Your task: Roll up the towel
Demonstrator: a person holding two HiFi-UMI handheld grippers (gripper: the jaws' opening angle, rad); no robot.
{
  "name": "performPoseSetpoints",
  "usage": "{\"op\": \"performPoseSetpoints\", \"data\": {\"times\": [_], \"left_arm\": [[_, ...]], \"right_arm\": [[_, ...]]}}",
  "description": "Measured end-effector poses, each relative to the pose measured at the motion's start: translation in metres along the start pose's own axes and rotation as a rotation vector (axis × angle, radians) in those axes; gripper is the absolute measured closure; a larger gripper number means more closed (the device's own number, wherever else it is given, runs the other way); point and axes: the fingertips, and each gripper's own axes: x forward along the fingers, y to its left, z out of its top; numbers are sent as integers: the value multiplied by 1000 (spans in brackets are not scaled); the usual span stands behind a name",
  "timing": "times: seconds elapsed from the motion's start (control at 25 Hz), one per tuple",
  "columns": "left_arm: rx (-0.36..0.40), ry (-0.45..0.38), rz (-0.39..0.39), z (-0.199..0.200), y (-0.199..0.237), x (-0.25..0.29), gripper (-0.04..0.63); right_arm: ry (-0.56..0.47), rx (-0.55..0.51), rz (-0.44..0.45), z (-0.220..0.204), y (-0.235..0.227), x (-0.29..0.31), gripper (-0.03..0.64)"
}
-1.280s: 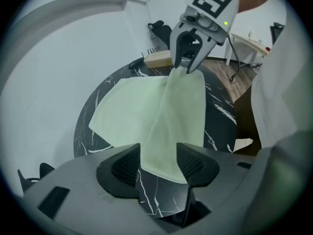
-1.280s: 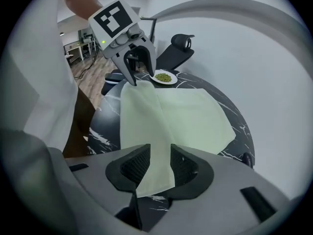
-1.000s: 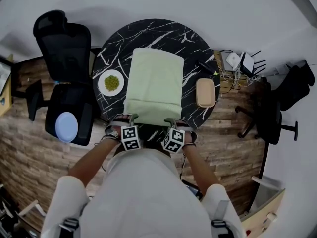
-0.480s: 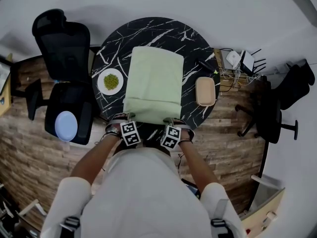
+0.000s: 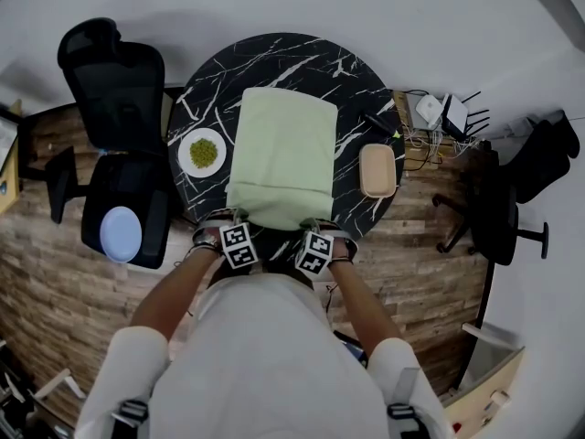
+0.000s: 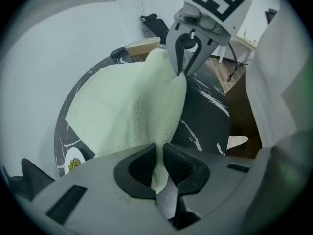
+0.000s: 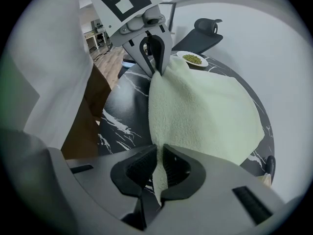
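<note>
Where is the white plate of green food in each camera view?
Head view: plate left of centre, just left of the towel.
Left gripper view: plate low left, half hidden, below the towel.
Right gripper view: plate near the top, right of centre, past the towel.
Shared landmark: the pale green towel.

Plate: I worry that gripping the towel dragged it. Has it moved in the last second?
No. The plate keeps its place beside the towel, near the left rim of the table.
</note>
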Motion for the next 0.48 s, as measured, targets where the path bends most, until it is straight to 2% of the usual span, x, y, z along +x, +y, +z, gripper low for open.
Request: {"op": "performPoseSetpoints", "data": {"times": [0.28,0.48], "left_arm": [[-5,-36,4,0,1,-15,565],[29,-64,-20,1,-9,-31,565]], "right_arm": [[-34,40,3,5,-5,-13,597],[-33,61,55,3,7,-23,597]]}}
